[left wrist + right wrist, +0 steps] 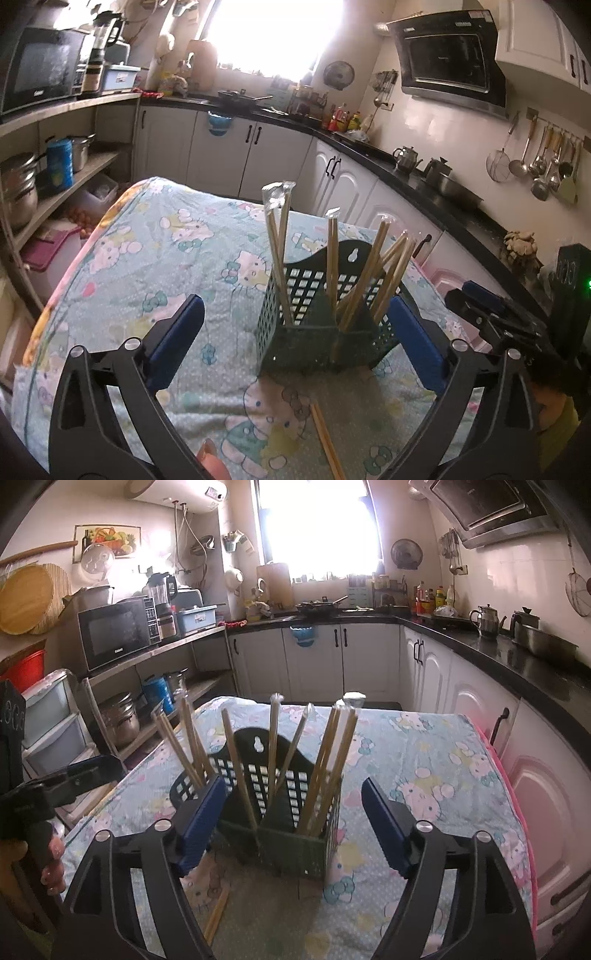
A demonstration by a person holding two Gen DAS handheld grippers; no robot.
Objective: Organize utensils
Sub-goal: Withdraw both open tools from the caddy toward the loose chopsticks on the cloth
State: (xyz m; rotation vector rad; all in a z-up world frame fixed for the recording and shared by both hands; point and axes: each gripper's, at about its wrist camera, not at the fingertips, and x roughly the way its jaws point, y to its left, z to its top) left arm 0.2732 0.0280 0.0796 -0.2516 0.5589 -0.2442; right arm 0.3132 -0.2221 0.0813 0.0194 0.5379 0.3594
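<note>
Standing near the centre of both views, a dark green basket [325, 332] rests on a table covered with a cartoon-cat cloth [147, 258]. Wrapped chopsticks [277, 236] stick up out of its compartments, some upright, others leaning toward the right of the left wrist frame. One loose pair [327, 443] lies flat on the cloth below the basket, in the lower centre of that frame; in the right wrist view the same pair shows at the lower left, partly behind the gripper's finger.

Across the bottom of the left wrist view, the left gripper [295, 339] has its jaws spread wide, with blue pads [177, 339] to either side of the basket and nothing pressed between them. Its right pad sits just beside the basket's right wall; whether it touches I cannot tell.

Filling the bottom of the right wrist view, the right gripper [293, 819] is also wide apart and holds nothing. Its left pad [201, 823] overlaps the basket's left front corner in the frame, while the right pad stands clear of the basket.

A hand [51, 860] grips the other tool's handle at the left edge of the right wrist view.
</note>
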